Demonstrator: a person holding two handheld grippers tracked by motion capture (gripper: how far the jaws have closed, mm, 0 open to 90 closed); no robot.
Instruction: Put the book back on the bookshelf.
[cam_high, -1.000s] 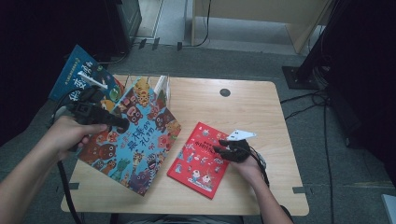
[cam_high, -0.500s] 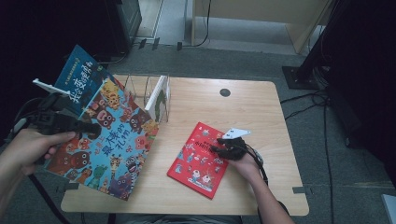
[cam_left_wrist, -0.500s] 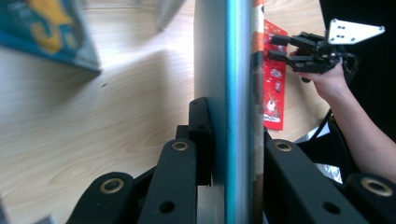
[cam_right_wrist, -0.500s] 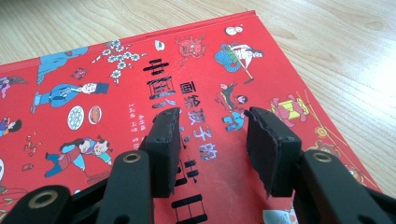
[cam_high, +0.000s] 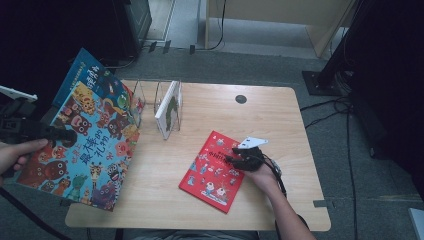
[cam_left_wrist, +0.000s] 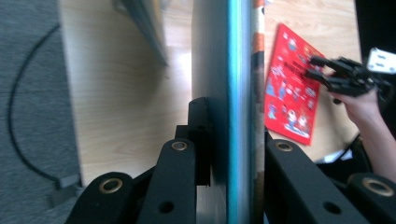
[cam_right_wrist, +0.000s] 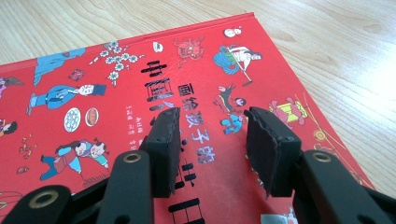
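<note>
Blue picture book (cam_high: 85, 145) overhanging table (cam_high: 280, 110) edge, gripped

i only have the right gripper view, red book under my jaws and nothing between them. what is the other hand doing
Observer: The left tool is shut on a big blue picture book, lifted off the table's left edge.
Operator: anything else on the table
Observer: A clear wire book rack stands at the back left, with one thin book upright in it.
Operator: is my red book near an edge
Observer: The red book lies flat toward the front, clear of the edge, with the right tool above its far right corner.
</note>
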